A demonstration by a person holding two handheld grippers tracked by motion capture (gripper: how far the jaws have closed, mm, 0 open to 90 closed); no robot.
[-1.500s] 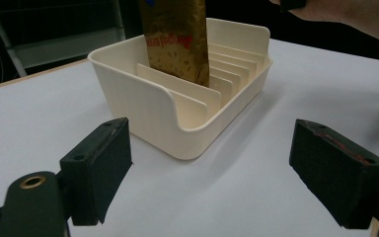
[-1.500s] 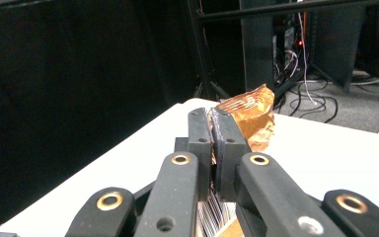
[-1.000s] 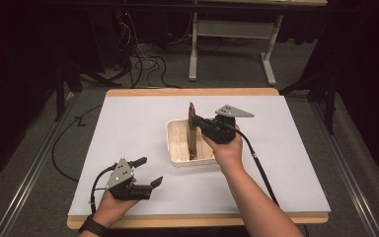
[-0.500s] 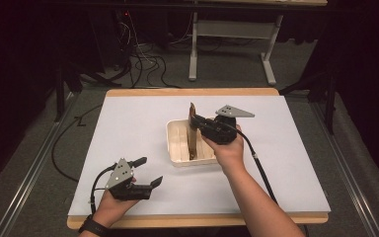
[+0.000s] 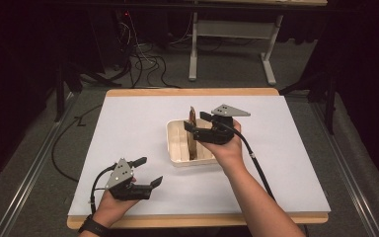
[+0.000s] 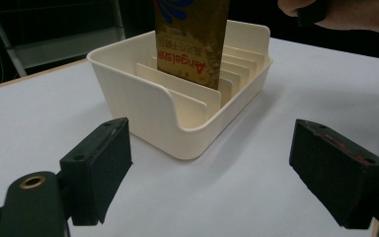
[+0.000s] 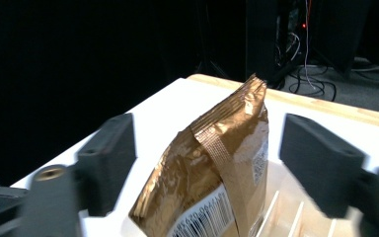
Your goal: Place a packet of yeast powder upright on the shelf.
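Two hand-held grippers show in the high view over a desk (image 5: 128, 123) with a white top. The right hand-held gripper (image 5: 196, 122) sits at the top of a gold packet (image 5: 192, 136), which stands on edge in a cream slotted tray (image 5: 175, 148) near the middle of the desk. Its jaws have just been opening, and the packet stands between them. The left hand-held gripper (image 5: 148, 172) hovers near the desk's near edge, well apart from the tray, jaws spread and empty.

From the left gripper view, the left hand-held gripper (image 6: 212, 168) has its two black jaws wide apart, with bare white desk (image 6: 256, 173) between them. Beyond them stands the tray (image 6: 143, 103) with the packet (image 6: 192, 39) upright in one of its slots, red lettering on its face.

From the right gripper view, the right hand-held gripper (image 7: 207, 153) is released: both jaws stand clear of the packet (image 7: 217, 168), one on either side, neither pad touching the foil. The packet leans slightly, its lower end down among the tray's (image 7: 286, 212) dividers.
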